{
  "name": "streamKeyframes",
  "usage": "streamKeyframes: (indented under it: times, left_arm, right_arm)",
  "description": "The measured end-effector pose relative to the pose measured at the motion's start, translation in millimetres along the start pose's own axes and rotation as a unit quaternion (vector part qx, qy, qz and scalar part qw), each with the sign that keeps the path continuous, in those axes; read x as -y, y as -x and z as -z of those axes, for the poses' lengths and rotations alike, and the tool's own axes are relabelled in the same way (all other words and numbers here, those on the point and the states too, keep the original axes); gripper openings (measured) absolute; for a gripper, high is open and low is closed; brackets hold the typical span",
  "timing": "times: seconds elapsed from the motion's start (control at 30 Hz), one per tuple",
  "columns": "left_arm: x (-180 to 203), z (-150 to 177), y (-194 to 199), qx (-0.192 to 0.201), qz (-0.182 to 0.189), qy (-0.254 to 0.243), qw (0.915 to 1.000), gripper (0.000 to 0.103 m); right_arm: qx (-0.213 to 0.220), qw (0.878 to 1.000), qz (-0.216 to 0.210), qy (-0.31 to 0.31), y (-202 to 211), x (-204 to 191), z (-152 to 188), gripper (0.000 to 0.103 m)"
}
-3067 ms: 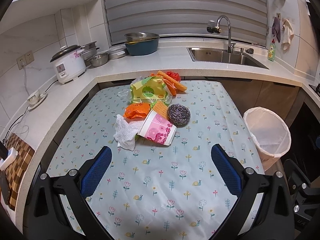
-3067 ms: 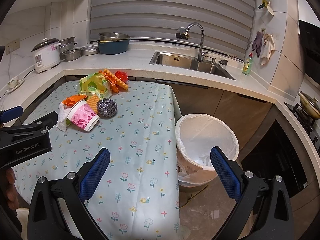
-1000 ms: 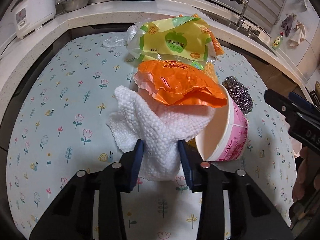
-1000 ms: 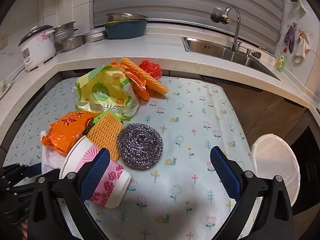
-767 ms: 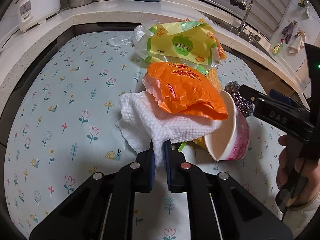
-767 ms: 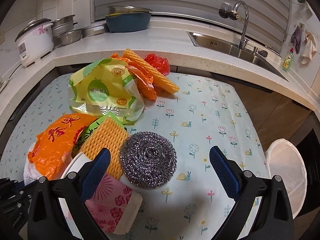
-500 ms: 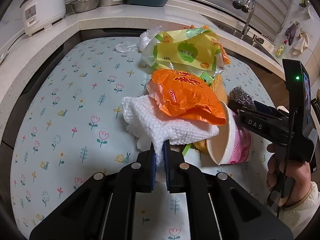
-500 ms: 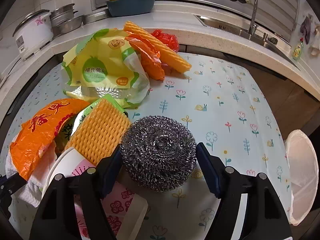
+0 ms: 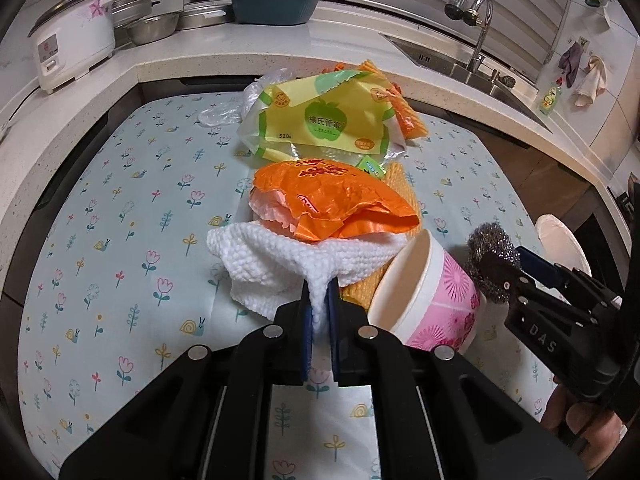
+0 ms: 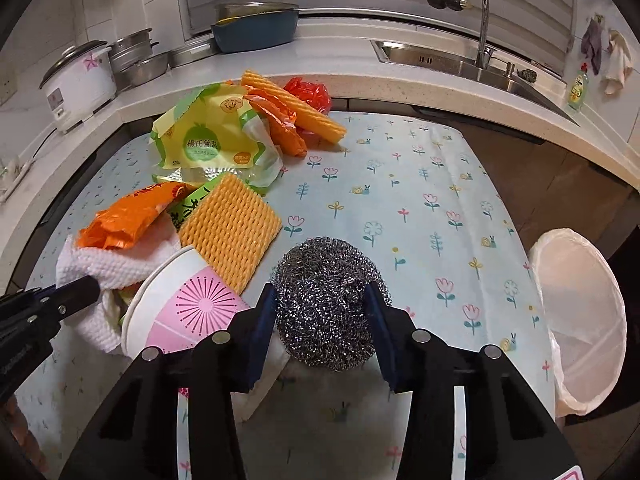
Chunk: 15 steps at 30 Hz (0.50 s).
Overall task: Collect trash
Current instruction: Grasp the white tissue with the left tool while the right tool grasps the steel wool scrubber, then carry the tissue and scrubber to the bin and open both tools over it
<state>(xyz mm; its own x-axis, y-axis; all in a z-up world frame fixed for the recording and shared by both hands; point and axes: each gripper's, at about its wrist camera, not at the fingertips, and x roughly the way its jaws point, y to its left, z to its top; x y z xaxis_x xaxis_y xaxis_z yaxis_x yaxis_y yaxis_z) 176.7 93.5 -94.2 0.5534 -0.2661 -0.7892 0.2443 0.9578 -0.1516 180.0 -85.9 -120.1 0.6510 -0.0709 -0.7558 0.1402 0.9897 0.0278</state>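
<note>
Steel wool scrubber (image 10: 326, 304) is squeezed between the right gripper (image 10: 320, 312) fingers, sitting just beside the pink paper cup (image 10: 180, 312) on the flowery surface (image 10: 420, 208). Left gripper (image 9: 319, 308) has its fingers pinched tight on the white cloth (image 9: 276, 264) under the orange wrapper (image 9: 332, 204), lined bin (image 10: 580, 320) off to the right

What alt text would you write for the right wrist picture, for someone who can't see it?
The right gripper clamps a steel wool scrubber on a floral tablecloth. Left of it lie a pink paper cup and orange foam netting; a lined trash bin stands right.
</note>
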Motion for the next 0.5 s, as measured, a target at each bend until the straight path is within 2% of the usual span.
streamKeyframes:
  times: [0.5]
  left_arm:
    - [61.6,-2.3,38.6,0.031,0.034,-0.034,0.9984,0.005]
  right_arm:
    - [0.062,0.997,-0.004,-0.041,81.4,44.0,11.7,0.042]
